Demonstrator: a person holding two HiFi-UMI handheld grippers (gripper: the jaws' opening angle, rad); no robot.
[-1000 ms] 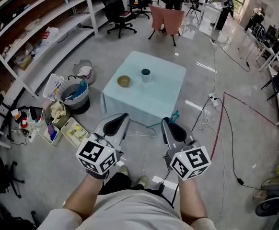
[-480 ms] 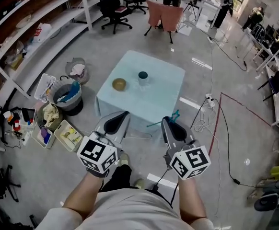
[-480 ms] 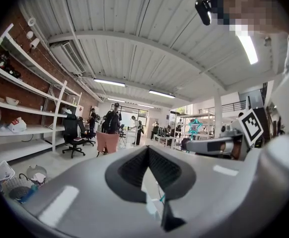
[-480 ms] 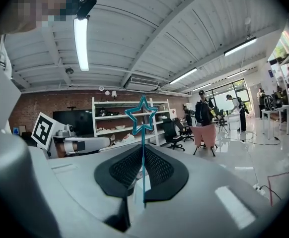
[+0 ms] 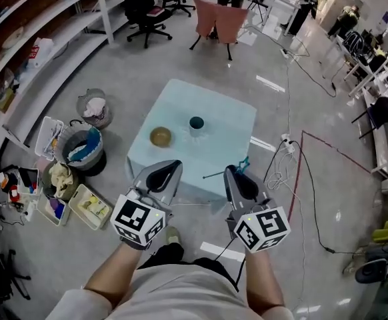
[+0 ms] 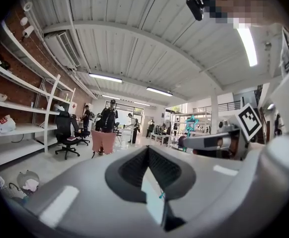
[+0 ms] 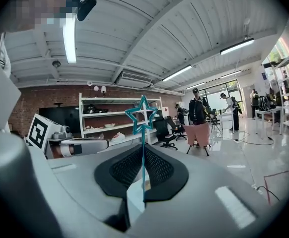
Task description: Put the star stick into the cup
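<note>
Star stick [image 7: 143,133], thin teal, pinched in right claw [image 7: 143,155]; left claw [image 6: 148,151] clenched, empty.

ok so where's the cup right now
In the head view, the cup stands on the pale table near mid-frame, just right of the small bowl.

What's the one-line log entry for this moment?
left gripper: shut, empty | right gripper: shut on star stick | cup: on table | insertion: not yet done
</note>
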